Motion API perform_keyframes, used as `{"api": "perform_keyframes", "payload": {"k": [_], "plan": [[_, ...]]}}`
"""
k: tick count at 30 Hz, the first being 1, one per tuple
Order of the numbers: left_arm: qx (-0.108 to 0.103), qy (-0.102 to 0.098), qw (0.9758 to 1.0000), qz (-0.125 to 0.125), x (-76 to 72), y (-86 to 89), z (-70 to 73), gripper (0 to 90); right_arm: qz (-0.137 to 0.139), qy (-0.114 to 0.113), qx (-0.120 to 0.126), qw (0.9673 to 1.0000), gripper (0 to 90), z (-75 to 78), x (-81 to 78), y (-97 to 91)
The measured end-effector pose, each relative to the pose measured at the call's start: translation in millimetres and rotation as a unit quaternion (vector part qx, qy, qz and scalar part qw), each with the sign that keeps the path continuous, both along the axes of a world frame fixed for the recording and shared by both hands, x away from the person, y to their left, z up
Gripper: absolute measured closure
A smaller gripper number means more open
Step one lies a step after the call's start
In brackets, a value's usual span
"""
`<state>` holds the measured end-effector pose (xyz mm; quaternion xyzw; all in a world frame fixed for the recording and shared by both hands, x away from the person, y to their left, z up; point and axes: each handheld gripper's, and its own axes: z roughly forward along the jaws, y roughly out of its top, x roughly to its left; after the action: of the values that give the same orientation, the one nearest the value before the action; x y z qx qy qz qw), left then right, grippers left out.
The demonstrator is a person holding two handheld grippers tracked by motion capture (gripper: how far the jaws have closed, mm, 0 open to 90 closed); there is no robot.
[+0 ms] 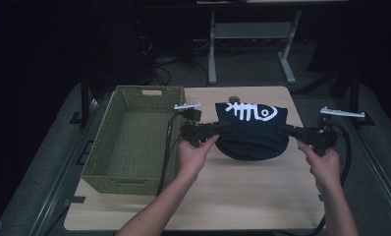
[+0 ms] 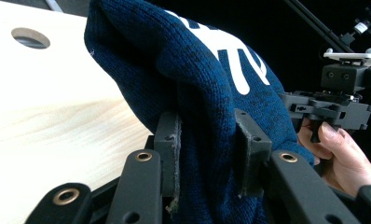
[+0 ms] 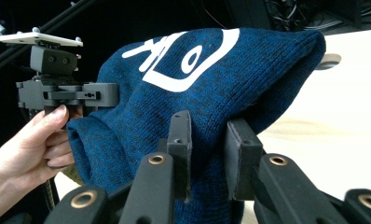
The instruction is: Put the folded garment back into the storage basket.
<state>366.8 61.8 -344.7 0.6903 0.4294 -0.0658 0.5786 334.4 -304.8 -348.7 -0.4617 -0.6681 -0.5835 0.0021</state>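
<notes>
Two grippers have the dark blue knitted hat with a white fish-skeleton print (image 1: 252, 130) pinched at opposite sides, held up over the far half of the pale wooden table (image 1: 242, 196).

My left gripper (image 2: 207, 144) has its fingers (image 2: 168, 140) closed down onto a thick fold of knit, and my right gripper (image 3: 207, 147) grips the opposite edge the same way. I judge the risk to be the knit slipping from one side if I pull the grippers apart, leaving the hat dangling from the other. An olive-green woven basket (image 1: 129, 142) sits along the table's left edge. Beyond the far edge the room is dark, with grey flooring, cables and a white desk frame (image 1: 252, 44).
</notes>
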Motion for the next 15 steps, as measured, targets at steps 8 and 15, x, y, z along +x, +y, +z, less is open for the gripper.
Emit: {"api": "perform_keyframes", "payload": {"k": [8,15], "plan": [[-0.005,0.002,1.0,0.006,2.6,17.3,6.6,66.3,0.014,-0.007,0.017,0.9997,73.9,8.6,6.1,14.9],[-0.005,0.003,0.9999,0.008,3.4,31.1,12.6,66.2,0.028,-0.006,0.025,0.9993,73.9,12.5,11.1,28.6]]}}
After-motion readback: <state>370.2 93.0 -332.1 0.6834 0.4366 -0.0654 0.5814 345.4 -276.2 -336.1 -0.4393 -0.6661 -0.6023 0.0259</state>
